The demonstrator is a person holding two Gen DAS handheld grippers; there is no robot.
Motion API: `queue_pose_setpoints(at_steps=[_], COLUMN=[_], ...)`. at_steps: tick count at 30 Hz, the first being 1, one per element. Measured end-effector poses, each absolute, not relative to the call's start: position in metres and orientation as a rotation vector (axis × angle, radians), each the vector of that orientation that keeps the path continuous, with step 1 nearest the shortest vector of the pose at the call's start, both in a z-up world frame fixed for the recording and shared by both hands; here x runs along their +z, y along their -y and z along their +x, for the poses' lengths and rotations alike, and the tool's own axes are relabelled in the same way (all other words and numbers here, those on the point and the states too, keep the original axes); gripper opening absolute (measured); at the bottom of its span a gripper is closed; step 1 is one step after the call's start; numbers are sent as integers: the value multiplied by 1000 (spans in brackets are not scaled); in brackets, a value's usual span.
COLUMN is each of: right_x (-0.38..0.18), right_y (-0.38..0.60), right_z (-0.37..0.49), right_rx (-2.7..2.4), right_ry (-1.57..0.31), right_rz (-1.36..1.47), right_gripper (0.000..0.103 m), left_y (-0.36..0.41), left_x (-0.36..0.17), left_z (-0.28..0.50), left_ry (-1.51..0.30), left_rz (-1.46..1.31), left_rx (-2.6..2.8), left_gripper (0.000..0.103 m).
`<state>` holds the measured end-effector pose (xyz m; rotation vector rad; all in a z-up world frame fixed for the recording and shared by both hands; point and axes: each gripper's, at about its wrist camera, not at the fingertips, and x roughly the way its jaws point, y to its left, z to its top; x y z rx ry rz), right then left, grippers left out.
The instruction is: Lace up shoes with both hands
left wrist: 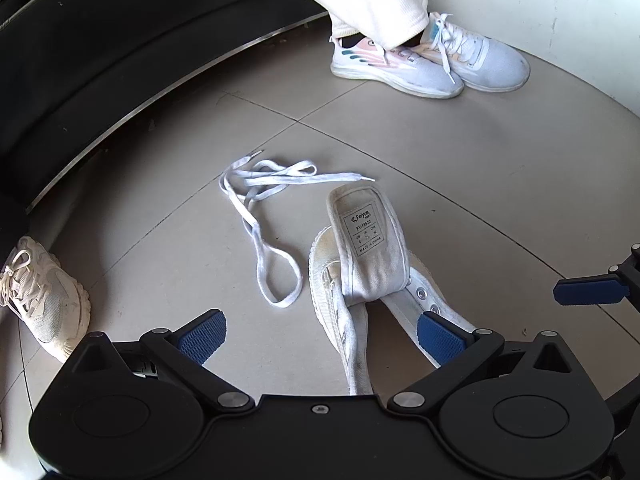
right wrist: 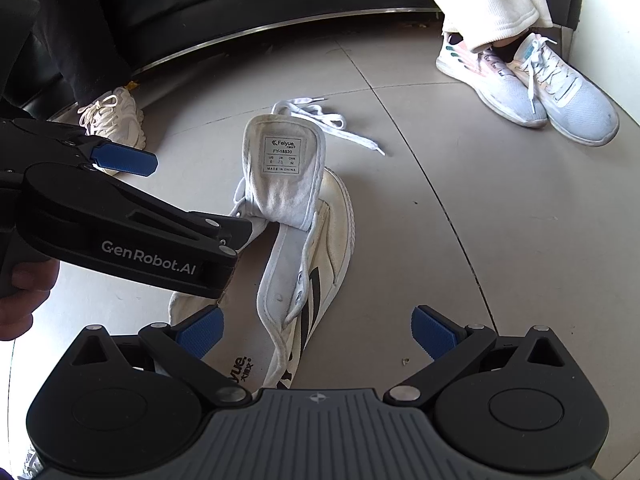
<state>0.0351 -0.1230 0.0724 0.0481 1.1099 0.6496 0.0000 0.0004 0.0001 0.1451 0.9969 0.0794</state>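
Observation:
A white canvas shoe (left wrist: 340, 300) lies unlaced on the tiled floor, its tongue (left wrist: 366, 240) flipped forward so the size label shows. The loose white lace (left wrist: 264, 216) lies on the floor to the left of the shoe, beyond its toe. My left gripper (left wrist: 322, 336) is open over the shoe's eyelet flaps, with one blue pad (left wrist: 440, 338) against the right flap. In the right wrist view the same shoe (right wrist: 320, 240) and tongue (right wrist: 286, 168) sit ahead. My right gripper (right wrist: 318, 332) is open above the shoe's heel opening. The left gripper (right wrist: 196, 196) reaches in from the left.
A person's two pale sneakers (left wrist: 432, 60) and trouser leg stand at the far side. A cream sneaker (left wrist: 44, 296) sits at the left. A black sofa base with a metal strip (left wrist: 160, 92) curves along the back. A white wall (left wrist: 560, 0) is far right.

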Motion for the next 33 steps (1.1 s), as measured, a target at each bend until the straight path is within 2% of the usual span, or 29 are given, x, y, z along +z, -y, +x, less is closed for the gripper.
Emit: queue_pose_setpoints(at_steps=[33], right_x=[68], right_y=[118], right_z=[35], right_rx=[656], right_ry=[-1116], right_rz=[30], right_gripper=[103], left_y=[-3], left_x=[-1], left_z=[3], left_ry=[-1007], left_rz=[150], left_rx=[91], left_gripper=[103])
